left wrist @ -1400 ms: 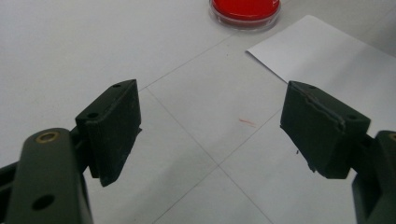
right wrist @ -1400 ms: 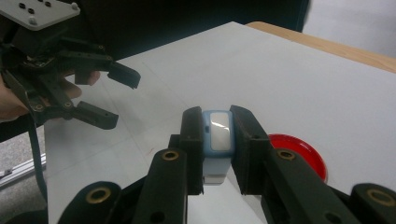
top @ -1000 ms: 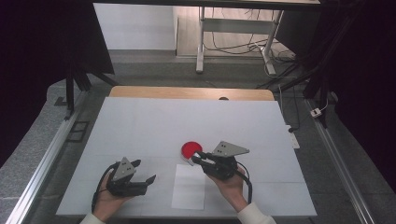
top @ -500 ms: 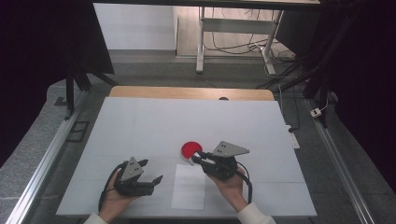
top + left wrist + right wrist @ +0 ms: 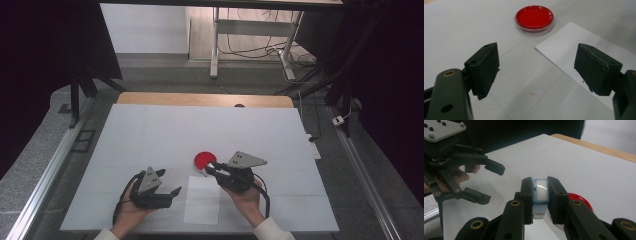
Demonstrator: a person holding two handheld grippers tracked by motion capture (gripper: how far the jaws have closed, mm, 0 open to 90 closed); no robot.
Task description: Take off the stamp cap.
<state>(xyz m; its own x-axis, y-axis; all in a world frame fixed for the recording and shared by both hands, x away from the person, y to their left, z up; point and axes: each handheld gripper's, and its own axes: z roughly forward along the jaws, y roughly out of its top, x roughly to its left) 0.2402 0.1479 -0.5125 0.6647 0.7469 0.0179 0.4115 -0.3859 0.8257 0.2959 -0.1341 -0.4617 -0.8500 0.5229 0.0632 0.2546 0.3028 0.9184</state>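
Right gripper view is showing the right gripper (image 5: 540, 195) pinching a small light-blue stamp (image 5: 540, 191) between its jaws, just above the red ink pad (image 5: 581, 201) on the table (image 5: 574, 162). Beside the white paper sheet (image 5: 202, 200), the left gripper (image 5: 172, 192) is hovering with jaws spread, holding nothing.

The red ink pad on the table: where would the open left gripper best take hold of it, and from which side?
Grip the red ink pad by its clear outer rim, across the full width, coming straight down from above. It is a flat round disc lying level on the table, so there is no handle or tall wall to catch. The left gripper stands open, with nothing between its fingers.
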